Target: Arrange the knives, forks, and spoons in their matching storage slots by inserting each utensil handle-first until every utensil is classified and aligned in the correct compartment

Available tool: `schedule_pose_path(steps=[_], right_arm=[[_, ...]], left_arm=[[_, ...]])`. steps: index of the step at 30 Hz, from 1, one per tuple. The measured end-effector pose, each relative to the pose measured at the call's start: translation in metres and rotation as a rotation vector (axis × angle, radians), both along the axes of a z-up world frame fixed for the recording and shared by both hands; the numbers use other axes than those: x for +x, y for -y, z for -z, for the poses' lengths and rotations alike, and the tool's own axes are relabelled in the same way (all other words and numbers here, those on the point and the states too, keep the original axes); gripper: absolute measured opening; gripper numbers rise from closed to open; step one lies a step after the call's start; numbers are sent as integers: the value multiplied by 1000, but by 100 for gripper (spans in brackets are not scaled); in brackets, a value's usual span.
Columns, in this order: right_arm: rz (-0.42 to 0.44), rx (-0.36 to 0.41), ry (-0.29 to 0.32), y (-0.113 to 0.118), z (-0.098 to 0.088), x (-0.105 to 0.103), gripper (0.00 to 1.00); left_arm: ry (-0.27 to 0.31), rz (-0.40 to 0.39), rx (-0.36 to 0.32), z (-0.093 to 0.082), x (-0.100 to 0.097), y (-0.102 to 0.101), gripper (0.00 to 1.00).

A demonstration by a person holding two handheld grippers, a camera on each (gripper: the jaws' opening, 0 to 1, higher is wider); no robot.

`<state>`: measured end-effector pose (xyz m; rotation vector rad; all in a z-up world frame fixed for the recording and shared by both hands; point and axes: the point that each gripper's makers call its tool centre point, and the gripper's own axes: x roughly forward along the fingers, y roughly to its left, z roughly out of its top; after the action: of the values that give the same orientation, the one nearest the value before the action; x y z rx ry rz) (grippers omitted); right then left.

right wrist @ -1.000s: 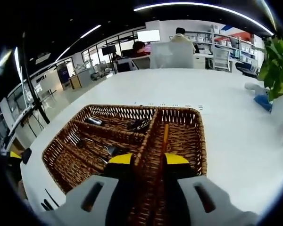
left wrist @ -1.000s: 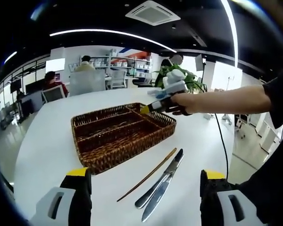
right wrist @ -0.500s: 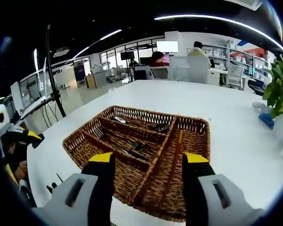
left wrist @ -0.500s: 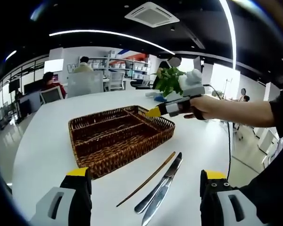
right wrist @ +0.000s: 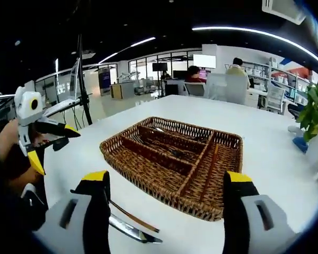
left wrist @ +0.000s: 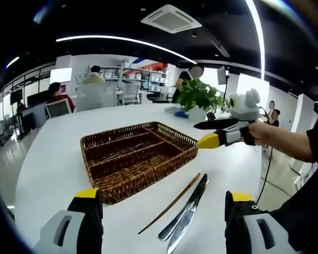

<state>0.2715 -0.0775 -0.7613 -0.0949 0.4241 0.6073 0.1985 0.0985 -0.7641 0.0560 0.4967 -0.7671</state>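
Jaws of the left gripper (left wrist: 158, 225), black with yellow tips, stand wide apart and empty at the bottom of the left gripper view, above the white counter (left wrist: 53, 159). Just beyond them lie two silver table knives (left wrist: 186, 214) side by side, touching, with a thin brown wooden chopstick (left wrist: 169, 203) close on their left, all pointing toward the brown woven wicker cutlery tray (left wrist: 135, 159). The tray sits farther along the counter, split into long compartments; in the right gripper view a few metal utensils (right wrist: 172, 151) rest in its middle slots and another brown chopstick (right wrist: 213, 159) lies in the right-hand slot. The right gripper (right wrist: 165, 209) is likewise spread open, holding nothing, with the tray's near edge between its jaws. To the right of the tray stands a green potted plant (left wrist: 197, 96). Seated people (left wrist: 57, 91) and shelves show at the far end of the room.
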Motion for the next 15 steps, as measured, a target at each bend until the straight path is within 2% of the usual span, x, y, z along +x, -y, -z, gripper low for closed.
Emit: schedule_pose_path(steps=[9, 15], right_arm=[[15, 18, 4, 13, -5, -27, 99], [5, 21, 5, 21, -8, -45, 100]], left_arm=[[11, 25, -27, -1, -2, 5, 100], [20, 26, -30, 0, -3, 3, 100]])
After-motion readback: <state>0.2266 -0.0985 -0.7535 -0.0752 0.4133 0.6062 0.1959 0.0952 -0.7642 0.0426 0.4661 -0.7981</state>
